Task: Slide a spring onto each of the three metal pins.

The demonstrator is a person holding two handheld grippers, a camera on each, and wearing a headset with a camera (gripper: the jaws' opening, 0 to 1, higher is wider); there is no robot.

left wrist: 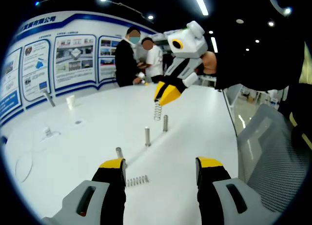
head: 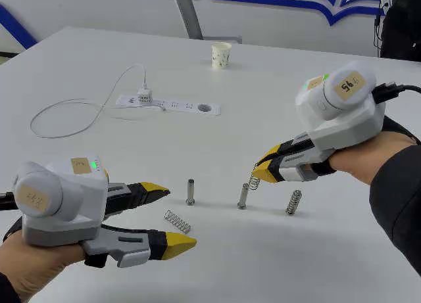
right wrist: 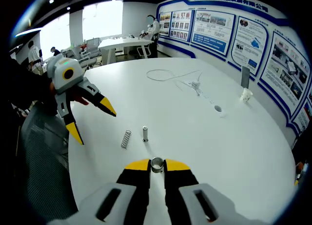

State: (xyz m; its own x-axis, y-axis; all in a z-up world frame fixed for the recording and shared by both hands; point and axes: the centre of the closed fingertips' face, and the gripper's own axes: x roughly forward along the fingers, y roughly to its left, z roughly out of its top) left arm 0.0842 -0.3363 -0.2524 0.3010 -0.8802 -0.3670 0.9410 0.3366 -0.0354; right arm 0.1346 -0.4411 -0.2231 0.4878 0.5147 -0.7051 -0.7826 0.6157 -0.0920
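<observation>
1. White table (head: 276, 106) carries everything.
2. Left hand-held gripper (left wrist: 161, 162): jaws spread wide, holding nothing. It sits nearer the person than the middle pin (head: 243, 196) and to its left.
3. Right hand-held gripper (head: 263, 173): jaws nearly closed, pinching the top of a held spring (head: 254, 182). Its tips are just above and to the right of the middle pin.
4. Power strip (head: 168, 104) with a white cable (head: 66, 116): well beyond the middle pin, far-left side.
5. Paper cup (head: 221, 54): farther still, well beyond the middle pin.
6. Middle pin: upright, bare.
7. Left pin (head: 191, 191): upright, bare, near the middle pin on its left.
8. Right pin (head: 294, 202): upright, near the middle pin on its right, with a spring already coiled around it.
9. Held spring: hangs just beside the top of the middle pin, not over it. Can't tell if it's touching.
10. Loose spring (head: 177, 221): flat on the table, nearer the person than the middle pin and to its left, between the left jaws.
</observation>
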